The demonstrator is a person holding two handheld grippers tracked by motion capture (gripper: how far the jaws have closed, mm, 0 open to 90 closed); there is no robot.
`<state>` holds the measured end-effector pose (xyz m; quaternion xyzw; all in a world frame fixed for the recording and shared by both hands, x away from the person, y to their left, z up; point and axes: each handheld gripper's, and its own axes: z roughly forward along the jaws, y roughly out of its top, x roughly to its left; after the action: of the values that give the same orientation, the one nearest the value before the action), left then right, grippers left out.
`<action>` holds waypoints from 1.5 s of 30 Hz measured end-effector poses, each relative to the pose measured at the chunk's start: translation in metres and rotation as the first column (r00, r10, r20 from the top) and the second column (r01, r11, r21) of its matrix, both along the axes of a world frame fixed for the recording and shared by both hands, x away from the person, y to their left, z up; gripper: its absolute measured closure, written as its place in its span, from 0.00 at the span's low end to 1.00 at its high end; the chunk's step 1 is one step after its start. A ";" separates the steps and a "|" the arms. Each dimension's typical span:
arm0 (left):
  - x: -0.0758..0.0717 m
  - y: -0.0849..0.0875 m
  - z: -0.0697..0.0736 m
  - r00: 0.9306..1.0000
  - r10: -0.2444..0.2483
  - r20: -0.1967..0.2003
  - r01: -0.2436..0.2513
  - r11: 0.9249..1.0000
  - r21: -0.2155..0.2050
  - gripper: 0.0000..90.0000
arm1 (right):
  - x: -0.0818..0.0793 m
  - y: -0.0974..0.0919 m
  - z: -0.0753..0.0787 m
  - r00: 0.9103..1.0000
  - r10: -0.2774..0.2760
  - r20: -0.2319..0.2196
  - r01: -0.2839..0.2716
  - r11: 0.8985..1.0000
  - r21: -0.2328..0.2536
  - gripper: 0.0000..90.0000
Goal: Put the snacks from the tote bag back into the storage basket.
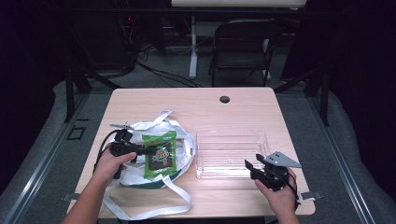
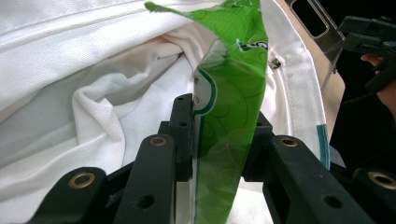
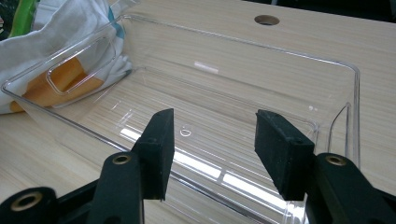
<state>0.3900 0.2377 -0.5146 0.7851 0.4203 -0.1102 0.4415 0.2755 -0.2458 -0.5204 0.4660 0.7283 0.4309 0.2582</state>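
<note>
A green snack packet [image 1: 160, 154] lies on top of a white cloth bag [image 1: 184, 145] at the table's left. My left gripper [image 1: 152, 150] comes at it from the left and is shut on its edge. In the left gripper view the packet [image 2: 229, 116] stands pinched between the two pads of that gripper [image 2: 219, 135], with the bag's white cloth [image 2: 93, 70] behind. My right gripper [image 1: 252, 168] stands open at the near right corner of a clear plastic bin [image 1: 232, 133]. In the right gripper view its jaws [image 3: 212, 140] hold nothing and point into the bin [image 3: 299, 51].
The bag's long white straps [image 1: 154, 210] trail toward the table's front edge. A round cable hole [image 1: 224, 99] sits at the back of the wooden table [image 1: 187, 102]. A dark folding chair [image 1: 243, 42] stands beyond the table.
</note>
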 end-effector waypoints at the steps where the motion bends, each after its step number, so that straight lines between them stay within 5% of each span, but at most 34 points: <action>1: 0.000 0.001 -0.001 1.000 -0.002 0.000 0.002 1.000 -0.002 0.80 | 0.000 0.000 0.000 1.000 0.000 0.000 0.000 1.000 -0.002 0.53; 28: 0.000 0.006 -0.001 0.999 -0.018 -0.027 0.018 1.000 -0.007 0.80 | 0.000 0.000 0.000 1.000 -0.002 0.001 0.002 1.000 -0.007 0.53; 45: 0.001 0.006 0.011 0.999 -0.008 0.036 0.008 1.000 0.001 0.80 | 0.000 0.000 0.000 1.000 0.003 0.015 -0.003 1.000 -0.015 0.53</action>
<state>0.3913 0.2439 -0.5038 0.7889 0.4091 -0.0976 0.4481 0.2750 -0.2459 -0.5205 0.4596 0.7304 0.4292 0.2666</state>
